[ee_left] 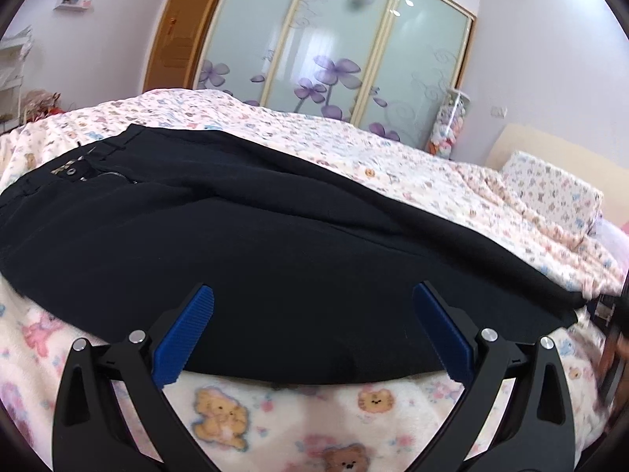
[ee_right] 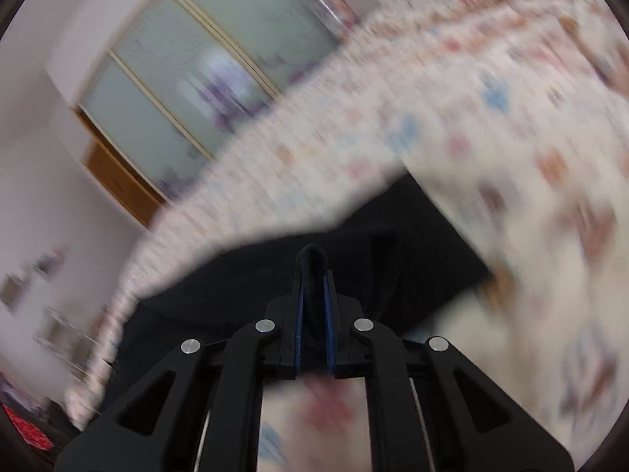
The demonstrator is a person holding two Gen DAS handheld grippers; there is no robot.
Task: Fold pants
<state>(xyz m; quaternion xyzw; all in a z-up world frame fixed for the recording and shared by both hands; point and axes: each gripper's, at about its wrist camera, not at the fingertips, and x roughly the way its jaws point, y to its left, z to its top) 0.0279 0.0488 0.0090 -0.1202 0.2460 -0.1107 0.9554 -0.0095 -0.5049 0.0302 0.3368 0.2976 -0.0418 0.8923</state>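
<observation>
Black pants (ee_left: pixel 251 236) lie lengthwise across the bed, waistband with button and zip at the left, legs running right. My left gripper (ee_left: pixel 312 295) is open, its blue pads (ee_left: pixel 184 334) spread wide just above the pants' near edge, holding nothing. My right gripper (ee_right: pixel 313 275) is shut on a fold of the black pants (ee_right: pixel 393 244), with cloth pinched between the blue pads. That view is tilted and motion-blurred. The right gripper shows blurred at the far right edge of the left wrist view (ee_left: pixel 613 326), at the leg end.
The bed is covered by a cream blanket with teddy bear print (ee_left: pixel 298 417). A matching pillow (ee_left: pixel 550 192) sits at the right against the headboard. A sliding wardrobe with flower-printed glass doors (ee_left: pixel 334 51) and a wooden door (ee_left: pixel 181 31) stand behind the bed.
</observation>
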